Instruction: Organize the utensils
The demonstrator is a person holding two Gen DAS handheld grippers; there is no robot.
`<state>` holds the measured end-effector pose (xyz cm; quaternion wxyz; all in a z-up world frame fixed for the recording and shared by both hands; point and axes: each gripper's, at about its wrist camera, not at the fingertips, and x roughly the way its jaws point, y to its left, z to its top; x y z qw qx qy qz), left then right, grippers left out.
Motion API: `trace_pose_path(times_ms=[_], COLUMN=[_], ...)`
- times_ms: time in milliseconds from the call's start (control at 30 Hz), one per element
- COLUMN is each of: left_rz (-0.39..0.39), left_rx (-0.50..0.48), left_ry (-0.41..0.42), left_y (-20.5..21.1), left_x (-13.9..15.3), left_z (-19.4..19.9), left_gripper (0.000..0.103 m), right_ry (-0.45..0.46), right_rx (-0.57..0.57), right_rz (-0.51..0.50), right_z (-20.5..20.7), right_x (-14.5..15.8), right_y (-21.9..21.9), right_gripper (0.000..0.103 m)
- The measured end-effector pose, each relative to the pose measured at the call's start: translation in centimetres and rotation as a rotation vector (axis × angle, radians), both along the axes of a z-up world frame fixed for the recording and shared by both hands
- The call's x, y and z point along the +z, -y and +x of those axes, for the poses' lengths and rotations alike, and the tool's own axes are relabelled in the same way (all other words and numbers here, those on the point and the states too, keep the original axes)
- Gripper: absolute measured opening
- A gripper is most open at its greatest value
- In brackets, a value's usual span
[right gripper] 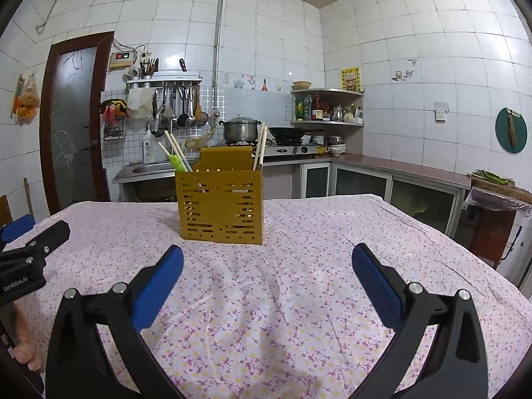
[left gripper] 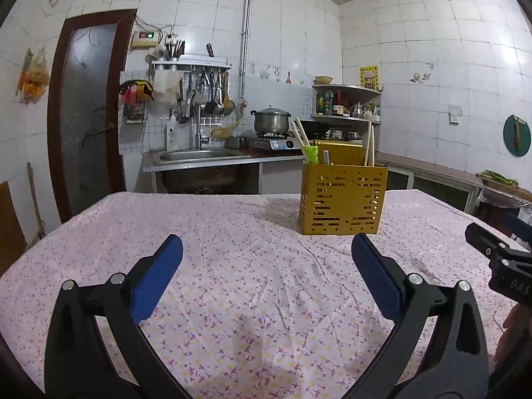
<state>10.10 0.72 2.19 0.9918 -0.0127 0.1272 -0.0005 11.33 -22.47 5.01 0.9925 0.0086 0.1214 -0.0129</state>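
1. We hold the left gripper [left gripper: 266,259] and the right gripper [right gripper: 267,267] low over the table [left gripper: 99,232], both released, blue pads wide apart, grasping nothing
2. The yellow holder [right gripper: 221,207] stands upright toward the table's far edge, with chopsticks [right gripper: 260,148] and a green utensil [right gripper: 176,163] inside
3. We judge the chopsticks light, stiff and smooth, likely to slip; we should pinch them mid-shaft
4. The holder looks like light plastic and may tip if nudged
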Motion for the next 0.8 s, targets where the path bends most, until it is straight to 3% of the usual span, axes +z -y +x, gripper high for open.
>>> trace_pose_path(times_ms=[800], left_rz=[0.026], left_rx=[0.014], left_ry=[0.006], left_y=[0.60], left_x=[0.24], left_z=[-0.10], left_gripper=[0.098], right_ry=[-0.007], right_rx=[-0.007], right_rz=[0.003], right_z=[0.13], right_x=[-0.25], right_y=[0.19], right_gripper=[0.099])
